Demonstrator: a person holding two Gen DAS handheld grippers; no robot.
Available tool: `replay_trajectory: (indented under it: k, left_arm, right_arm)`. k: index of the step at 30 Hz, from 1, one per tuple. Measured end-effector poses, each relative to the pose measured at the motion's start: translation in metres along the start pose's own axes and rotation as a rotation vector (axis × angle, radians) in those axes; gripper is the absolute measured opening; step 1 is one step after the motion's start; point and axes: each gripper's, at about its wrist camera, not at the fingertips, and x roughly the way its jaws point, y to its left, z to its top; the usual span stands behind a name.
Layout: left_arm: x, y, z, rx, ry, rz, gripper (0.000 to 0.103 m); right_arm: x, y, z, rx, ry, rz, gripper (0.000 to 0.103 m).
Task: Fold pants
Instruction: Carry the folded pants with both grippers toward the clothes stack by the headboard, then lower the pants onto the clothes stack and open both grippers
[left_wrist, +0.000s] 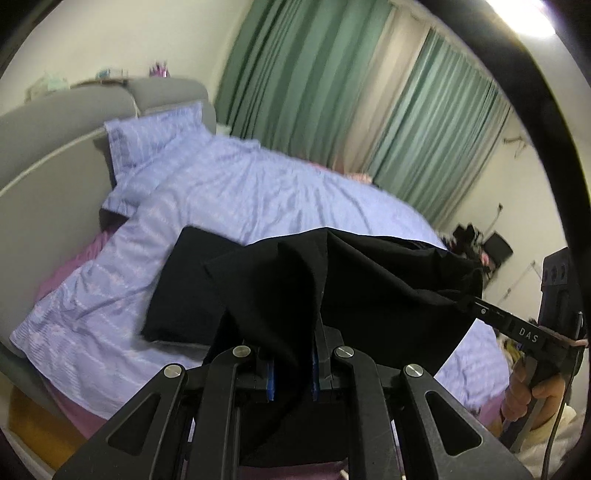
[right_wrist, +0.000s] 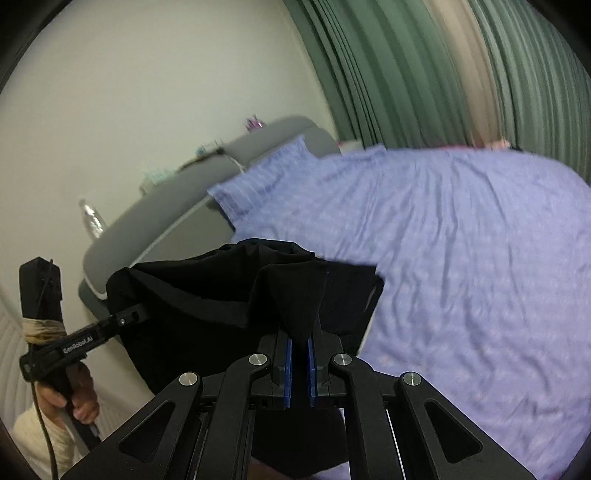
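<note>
Pinching the black pants (left_wrist: 369, 288) by one edge, the left gripper (left_wrist: 291, 369) and right gripper (right_wrist: 300, 365) have jaws pressed onto cloth. The pants hang between them over the bed (right_wrist: 461, 258), their long axis running gripper to gripper, neither nearer.

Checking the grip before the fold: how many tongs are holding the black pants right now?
2. The left tongs pinch one edge of the pants; the right tongs pinch the other edge.
</note>
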Motion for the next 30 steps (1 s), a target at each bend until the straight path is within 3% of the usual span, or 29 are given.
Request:
replay_trajectory:
  k: [4,12,23,30]
  left_arm:
    - [0.017,0.032,0.017,0.044,0.068,-0.025,0.014]
    - [0.057,0.075,0.065,0.125,0.074,-0.085,0.014]
    - [0.151,0.109,0.106,0.155,0.127,-0.078,0.014]
    - [0.227,0.130,0.121,0.166,0.207,-0.068,0.014]
  right_arm:
    - [0.029,0.022,-0.001,0.055,0.040,-0.034,0.007]
    - [0.082,0.034,0.034,0.065,0.007,-0.099,0.007]
    - [0.172,0.005,0.082,0.077,0.078,-0.128,0.007]
    - [0.241,-0.034,0.094,0.124,0.186,-0.153,0.007]
